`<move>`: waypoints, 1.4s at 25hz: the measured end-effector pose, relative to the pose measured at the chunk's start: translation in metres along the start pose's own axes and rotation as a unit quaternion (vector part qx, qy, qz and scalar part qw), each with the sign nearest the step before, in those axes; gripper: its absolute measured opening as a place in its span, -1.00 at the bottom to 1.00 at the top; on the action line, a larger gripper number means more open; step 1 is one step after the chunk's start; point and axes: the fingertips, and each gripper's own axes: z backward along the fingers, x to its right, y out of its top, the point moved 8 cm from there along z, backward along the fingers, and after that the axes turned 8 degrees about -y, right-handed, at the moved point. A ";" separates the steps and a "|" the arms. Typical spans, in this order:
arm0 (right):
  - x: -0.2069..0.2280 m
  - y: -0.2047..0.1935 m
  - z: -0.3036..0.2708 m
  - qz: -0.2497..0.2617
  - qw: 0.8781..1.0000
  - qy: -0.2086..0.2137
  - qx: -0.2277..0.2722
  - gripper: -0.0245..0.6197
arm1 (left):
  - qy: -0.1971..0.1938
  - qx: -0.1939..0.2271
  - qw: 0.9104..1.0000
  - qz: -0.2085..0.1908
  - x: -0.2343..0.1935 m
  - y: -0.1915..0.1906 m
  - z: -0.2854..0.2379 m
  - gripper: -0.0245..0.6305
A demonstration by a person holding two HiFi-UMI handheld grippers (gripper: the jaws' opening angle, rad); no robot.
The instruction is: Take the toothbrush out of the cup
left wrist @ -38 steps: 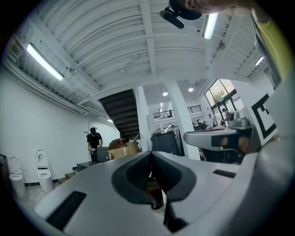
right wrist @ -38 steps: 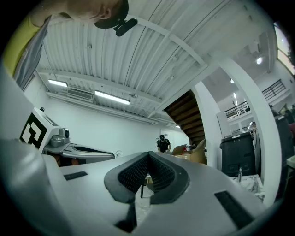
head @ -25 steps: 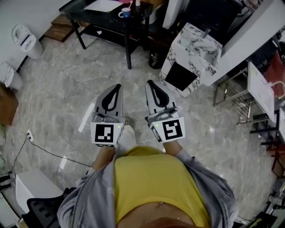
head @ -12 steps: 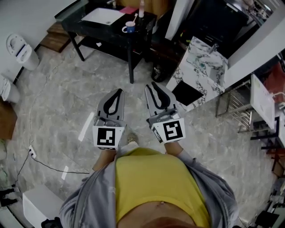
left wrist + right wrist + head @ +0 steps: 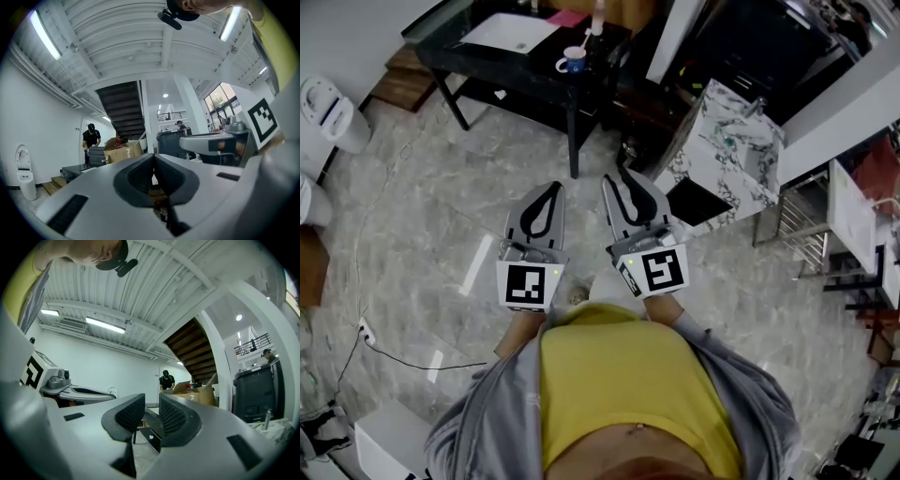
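Left gripper (image 5: 551,189): jaws pressed together with nothing between them; held low at the person's chest, pointing forward.
Right gripper (image 5: 619,178): just beside the left one and level with it; jaws a narrow slit apart and empty, with only background showing through the slit.
Cup (image 5: 572,62): well ahead of both grippers, roughly on the line between them, on the near corner of a table (image 5: 539,67).
Toothbrush (image 5: 585,43): stands in the cup, sticking up past the rim on the side towards the right gripper; untouched.
Why held so: tucked in and side by side looks like a carrying pose, since bare floor lies between the jaws and the table and nothing is in reach.
Stage: approach only; the lift has not begun.
Next move, as I judge it: reach forward, spread one pair of jaws wider, and pinch the handle above the rim.
Risk: the cup sits close to the table's edge, so a sideways pull could tip it; the spare gripper could steady it.
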 end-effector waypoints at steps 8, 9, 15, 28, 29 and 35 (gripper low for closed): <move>0.025 -0.017 -0.053 -0.009 1.000 -0.002 0.001 -0.66 | -0.009 -0.016 1.000 -0.005 -0.030 -0.014 -0.049 -0.92; 0.029 -0.020 -0.062 -0.009 1.000 -0.001 0.001 -0.66 | -0.009 -0.016 1.000 -0.006 -0.035 -0.016 -0.057 -0.92; 0.053 -0.034 -0.128 -0.004 1.000 0.011 0.002 -0.66 | -0.012 -0.014 1.000 -0.006 -0.071 -0.027 -0.111 -0.92; 0.136 -0.063 -0.273 -0.001 0.999 0.036 0.004 -0.66 | 0.018 -0.011 1.000 -0.002 -0.157 -0.038 -0.241 -0.92; 0.140 -0.067 -0.282 -0.002 0.999 0.038 0.002 -0.66 | 0.020 -0.012 1.000 -0.003 -0.163 -0.040 -0.249 -0.92; 0.161 -0.088 -0.327 -0.008 0.999 0.048 -0.009 -0.66 | 0.028 -0.017 0.999 -0.005 -0.190 -0.050 -0.286 -0.92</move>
